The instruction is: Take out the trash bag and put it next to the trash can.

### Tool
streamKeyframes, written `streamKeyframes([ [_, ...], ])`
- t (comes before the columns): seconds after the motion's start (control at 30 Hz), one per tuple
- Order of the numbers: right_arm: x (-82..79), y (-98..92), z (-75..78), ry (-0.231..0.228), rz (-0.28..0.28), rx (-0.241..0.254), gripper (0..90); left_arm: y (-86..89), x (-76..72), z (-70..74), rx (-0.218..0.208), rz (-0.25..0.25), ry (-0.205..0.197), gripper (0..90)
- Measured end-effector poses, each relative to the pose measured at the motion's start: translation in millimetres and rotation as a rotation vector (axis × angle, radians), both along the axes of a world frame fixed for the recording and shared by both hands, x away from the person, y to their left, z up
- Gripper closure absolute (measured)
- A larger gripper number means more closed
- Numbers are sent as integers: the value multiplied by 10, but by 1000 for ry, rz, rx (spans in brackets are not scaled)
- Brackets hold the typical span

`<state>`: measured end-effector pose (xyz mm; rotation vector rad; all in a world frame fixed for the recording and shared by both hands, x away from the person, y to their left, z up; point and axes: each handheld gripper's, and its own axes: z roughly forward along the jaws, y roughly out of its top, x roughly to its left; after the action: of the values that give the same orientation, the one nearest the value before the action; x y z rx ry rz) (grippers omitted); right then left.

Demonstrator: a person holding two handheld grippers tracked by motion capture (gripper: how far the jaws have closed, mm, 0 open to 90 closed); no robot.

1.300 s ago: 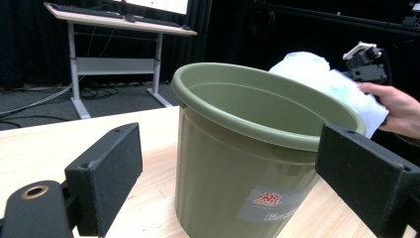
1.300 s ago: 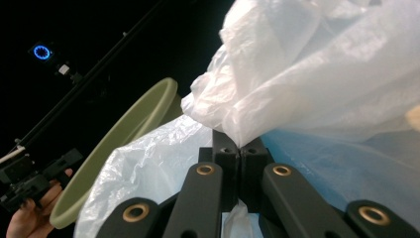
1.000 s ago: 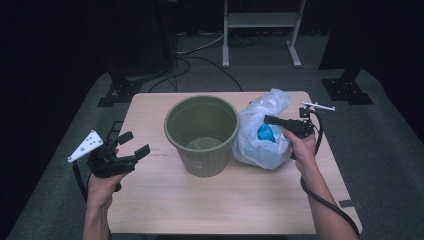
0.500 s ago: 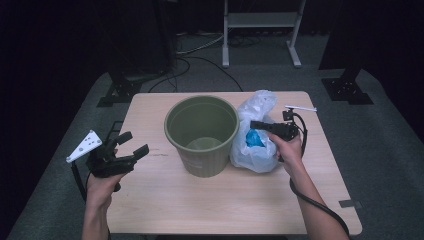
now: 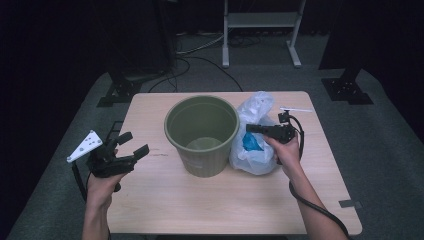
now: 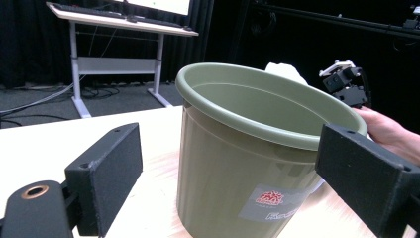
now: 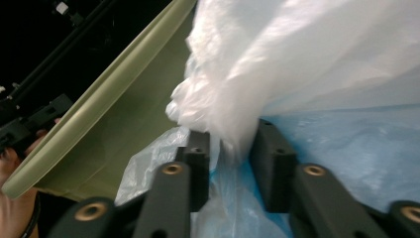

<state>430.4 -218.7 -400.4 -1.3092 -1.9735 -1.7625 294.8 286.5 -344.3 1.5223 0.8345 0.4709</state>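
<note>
Dark room all around, cables on the grey floor, and a light wood worktop (image 5: 150, 200) in the middle. Right gripper (image 7: 232, 168) has its jaws nearly pressed together, pinching a fold of the white plastic bag (image 5: 257, 135), something blue showing through the plastic right in front of it. Olive-green bin (image 5: 201, 135) stands upright just beside that gripper, touching the bag. Left gripper (image 5: 131, 144) hovers at the worktop's edge with jaws spread wide, holding nothing, the bin straight ahead of it and a bit apart
</note>
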Motion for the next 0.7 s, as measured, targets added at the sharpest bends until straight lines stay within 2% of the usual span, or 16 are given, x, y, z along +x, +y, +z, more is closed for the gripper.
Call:
streamKeyframes([
  [0.17, -82, -54, 96, -42, -5, -40, 523, -4, 5, -7, 1, 0, 2, 98],
  [0.2, -134, -89, 142, -64, -6, -57, 471, -2, 3, -7, 0, 1, 2, 98],
  [0.47, -285, -258, 260, -120, -40, -89, 389, -17, 1, -19, 2, -2, 8, 98],
  [0.7, -382, -386, 303, -137, -64, -80, 375, -22, -2, -16, 3, -2, 6, 98],
])
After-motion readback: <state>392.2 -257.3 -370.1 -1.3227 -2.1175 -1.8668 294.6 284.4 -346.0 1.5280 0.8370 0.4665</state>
